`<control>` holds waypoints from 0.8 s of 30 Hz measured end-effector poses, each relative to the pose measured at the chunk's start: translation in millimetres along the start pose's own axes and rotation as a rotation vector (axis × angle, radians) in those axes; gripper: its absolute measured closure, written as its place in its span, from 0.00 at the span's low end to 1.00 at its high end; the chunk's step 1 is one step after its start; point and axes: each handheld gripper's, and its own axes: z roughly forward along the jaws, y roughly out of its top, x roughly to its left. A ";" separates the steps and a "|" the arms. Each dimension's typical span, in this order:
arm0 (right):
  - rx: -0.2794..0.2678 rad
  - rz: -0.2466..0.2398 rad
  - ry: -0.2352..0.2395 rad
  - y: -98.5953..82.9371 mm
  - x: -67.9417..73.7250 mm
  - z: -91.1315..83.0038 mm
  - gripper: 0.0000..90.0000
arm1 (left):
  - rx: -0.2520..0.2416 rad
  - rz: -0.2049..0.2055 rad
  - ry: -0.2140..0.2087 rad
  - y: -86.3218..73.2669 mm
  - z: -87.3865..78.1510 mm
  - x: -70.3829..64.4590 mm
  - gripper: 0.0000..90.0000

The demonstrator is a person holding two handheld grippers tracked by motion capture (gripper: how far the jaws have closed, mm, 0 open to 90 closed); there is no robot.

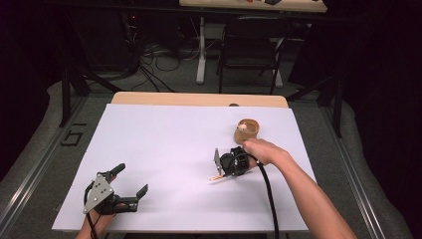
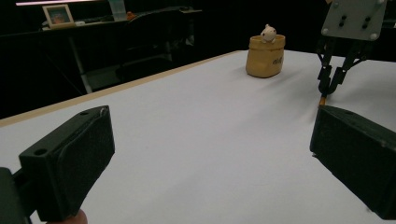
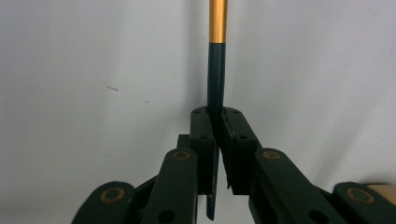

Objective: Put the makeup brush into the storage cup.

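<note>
Across the middle of the high view, a white sheet [image 1: 164, 149] covering a wooden table [image 1: 199, 99], with a strip of bare wood left along the far edge. Beyond the table, in the dark, a black chair [image 1: 251, 47] and a tangle of cables on the floor. At the near left corner of the sheet, the left gripper [image 1: 133, 182] held in the person's left hand, jaws spread wide apart and clamping nothing; same wide gap in the left gripper view [image 2: 212, 154], bare white sheet between the two black jaws. Right of centre, the right gripper [image 1: 217, 175] gripped by the person's right hand [image 1: 263, 151], pointing down at the sheet, forearm entering from the near right. Just beyond that hand, toward the far right, a small tan pot [image 1: 247, 130] with a little pale figure [image 2: 268, 33] sitting in its mouth, standing upright and apart from both grippers. Smallest of all, a thin pencil-like stick [image 3: 216, 70], dark green with a gold band farther out, pinched between the closed jaws of the right gripper [image 3: 217, 116], lying low over the sheet and seen as a pale sliver [image 1: 217, 177] at the gripper's tip in the high view.
</note>
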 end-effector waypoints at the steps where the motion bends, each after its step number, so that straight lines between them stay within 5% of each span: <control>1: -0.019 0.010 0.001 -0.8 0.2 -0.2 0.93 | 0.001 0.001 -0.001 0.0 0.0 0.0 0.00; 24: -0.099 0.128 -0.050 -12.2 2.3 -12.1 0.93 | 0.001 0.001 -0.001 0.0 0.0 0.1 0.00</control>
